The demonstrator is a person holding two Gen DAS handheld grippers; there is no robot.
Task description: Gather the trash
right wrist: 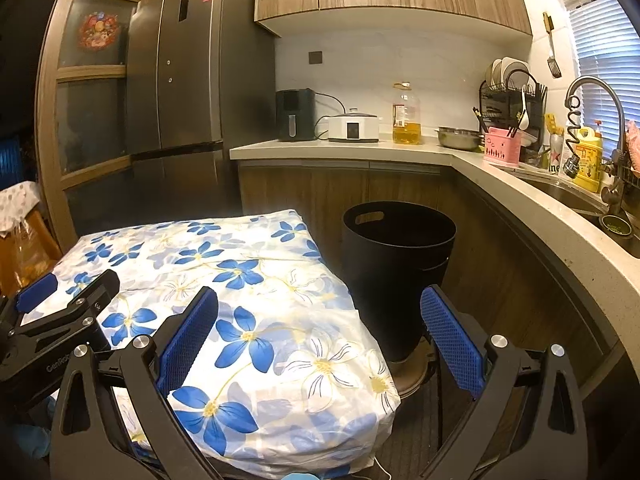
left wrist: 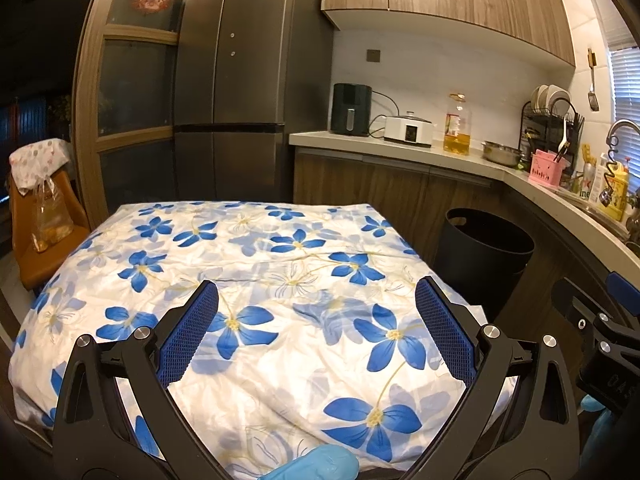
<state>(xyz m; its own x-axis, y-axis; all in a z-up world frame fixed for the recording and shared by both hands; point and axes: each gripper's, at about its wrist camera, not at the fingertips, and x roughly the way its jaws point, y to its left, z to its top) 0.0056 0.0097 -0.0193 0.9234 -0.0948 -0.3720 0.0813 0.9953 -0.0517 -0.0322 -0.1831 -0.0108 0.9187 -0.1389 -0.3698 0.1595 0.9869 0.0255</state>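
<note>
Over the flower-print cloth (left wrist: 280,280) covering the tabletop, left gripper (left wrist: 316,332) and right gripper (right wrist: 320,336) both hover with fingers spread, holding nothing. No trash shows on the cloth; black bin (right wrist: 398,256) stands just beside the tabletop's right edge. Judged: collection done or not begun; next move calls for locating trash before any grasp

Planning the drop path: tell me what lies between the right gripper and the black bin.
Only the corner of the floral-covered table lies between the right gripper and the black bin; the right wrist view shows no trash there.
</note>
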